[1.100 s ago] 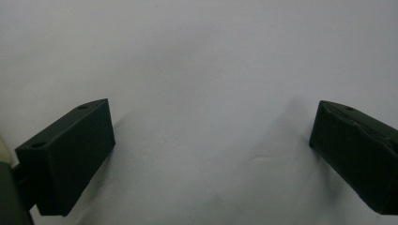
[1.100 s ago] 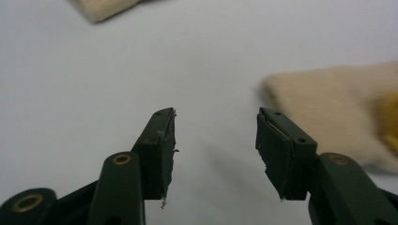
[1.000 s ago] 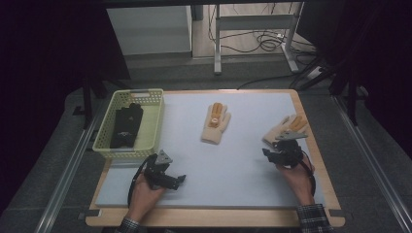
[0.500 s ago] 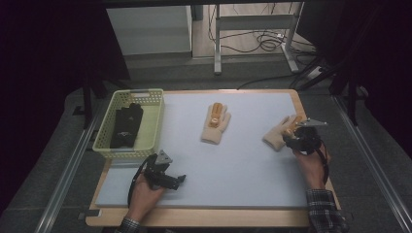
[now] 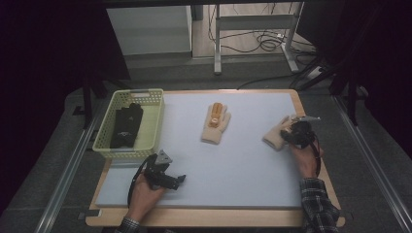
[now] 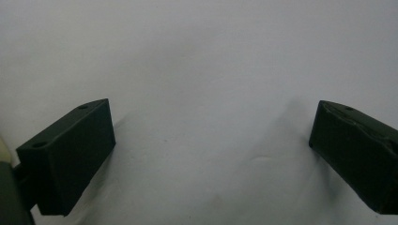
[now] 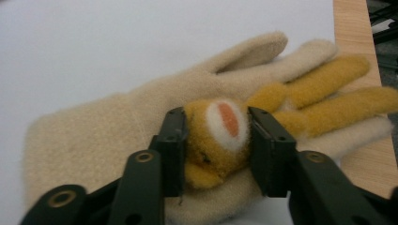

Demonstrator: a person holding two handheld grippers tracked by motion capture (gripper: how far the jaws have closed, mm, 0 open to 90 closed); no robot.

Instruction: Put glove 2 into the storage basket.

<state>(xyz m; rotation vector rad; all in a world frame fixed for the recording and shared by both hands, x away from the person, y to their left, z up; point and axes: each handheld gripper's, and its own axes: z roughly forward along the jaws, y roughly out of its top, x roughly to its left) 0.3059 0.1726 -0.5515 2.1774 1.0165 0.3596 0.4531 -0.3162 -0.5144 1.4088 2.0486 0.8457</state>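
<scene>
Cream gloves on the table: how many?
2. One cream glove mid-mat; the other glove at the mat's right edge, clamped by the right gripper. The basket's dark contents are unclear.

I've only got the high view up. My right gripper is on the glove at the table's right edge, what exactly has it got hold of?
Observer: The right gripper is shut on the yellow-orange plush patch on the right-hand glove, not the cream fabric.
Operator: And the left gripper, anything between its jaws?
Observer: No. The left gripper is wide open over the bare white mat.
Operator: Is the glove entirely on the mat?
Observer: No, its yellow fingertips lie over the wooden table edge.
</scene>
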